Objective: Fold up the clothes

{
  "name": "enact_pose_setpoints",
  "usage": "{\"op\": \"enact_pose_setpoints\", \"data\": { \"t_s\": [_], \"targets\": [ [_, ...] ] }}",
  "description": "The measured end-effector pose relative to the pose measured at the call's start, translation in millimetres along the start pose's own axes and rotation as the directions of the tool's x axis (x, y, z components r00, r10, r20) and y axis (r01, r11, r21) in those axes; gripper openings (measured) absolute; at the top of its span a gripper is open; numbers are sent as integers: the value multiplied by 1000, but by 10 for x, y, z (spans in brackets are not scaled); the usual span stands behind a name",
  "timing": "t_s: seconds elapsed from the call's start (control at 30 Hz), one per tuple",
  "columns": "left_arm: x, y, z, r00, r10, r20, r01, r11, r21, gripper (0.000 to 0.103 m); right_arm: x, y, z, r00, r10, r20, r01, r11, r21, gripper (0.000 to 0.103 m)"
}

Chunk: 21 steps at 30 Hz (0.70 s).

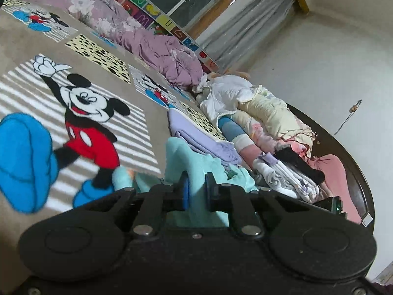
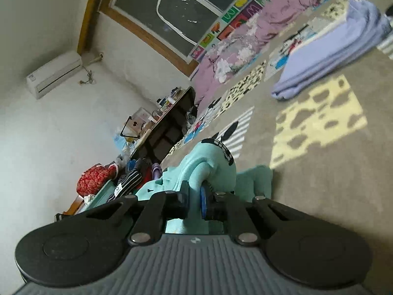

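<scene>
Teal garment [image 1: 186, 157]: soft matt fleece-like cloth. Bed cover [image 1: 152, 113]: plush, short-pile, printed. Both tongs, left [image 1: 196, 191] and right [image 2: 195, 196]: matt black plastic, blue pads, shiny metal pivots. Purple quilt [image 1: 152, 46]: smooth cloth.

place: home bedroom | signs: cartoon bedspread [image 1: 81, 113], lilac quilt [image 1: 137, 36], wall air conditioner [image 2: 54, 73]

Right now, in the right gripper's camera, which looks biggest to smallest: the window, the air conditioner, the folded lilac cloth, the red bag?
1. Window
2. Lilac cloth, which lies nearer the camera, so its true size is unsure
3. Air conditioner
4. Red bag, close to the air conditioner in apparent size
</scene>
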State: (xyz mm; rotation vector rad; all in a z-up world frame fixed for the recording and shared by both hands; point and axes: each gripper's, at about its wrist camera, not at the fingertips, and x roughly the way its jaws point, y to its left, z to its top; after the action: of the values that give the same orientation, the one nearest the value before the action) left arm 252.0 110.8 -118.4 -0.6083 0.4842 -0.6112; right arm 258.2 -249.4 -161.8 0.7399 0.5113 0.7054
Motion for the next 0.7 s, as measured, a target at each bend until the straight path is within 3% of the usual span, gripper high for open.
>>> {"op": "enact_pose_setpoints", "data": {
  "t_s": [0.23, 0.33, 0.4, 0.47, 0.53, 0.63, 0.7],
  "targets": [
    [93, 82, 54, 1000, 7, 18, -7, 1000, 9, 10, 84, -74, 83, 999, 23, 42, -25, 999, 28, 11],
    [135, 118, 26, 997, 70, -13, -70, 997, 12, 10, 227, -148, 71, 1000, -11, 15, 11, 1000, 16, 11],
    [176, 147, 17, 992, 113, -49, -113, 994, 5, 16, 363, -213, 38, 997, -70, -43, 71, 997, 19, 11],
    [217, 176, 8, 984, 155, -85, -156, 988, 0, 34, 373, -220, 18, 996, -63, -54, 65, 998, 27, 12],
    [147, 108, 51, 981, 185, -66, -182, 983, 37, 46, 342, -196, 20, 997, -64, -48, 65, 998, 24, 18],
    [8, -86, 123, 973, 229, -22, -224, 965, 137, 46, 285, -150, 8, 998, -56, -35, 56, 998, 9, 33],
    [40, -272, 184, 975, 218, -39, -207, 958, 196, 46, 273, -90, -5, 997, -62, -39, 61, 998, -26, 41]
  ]
}}
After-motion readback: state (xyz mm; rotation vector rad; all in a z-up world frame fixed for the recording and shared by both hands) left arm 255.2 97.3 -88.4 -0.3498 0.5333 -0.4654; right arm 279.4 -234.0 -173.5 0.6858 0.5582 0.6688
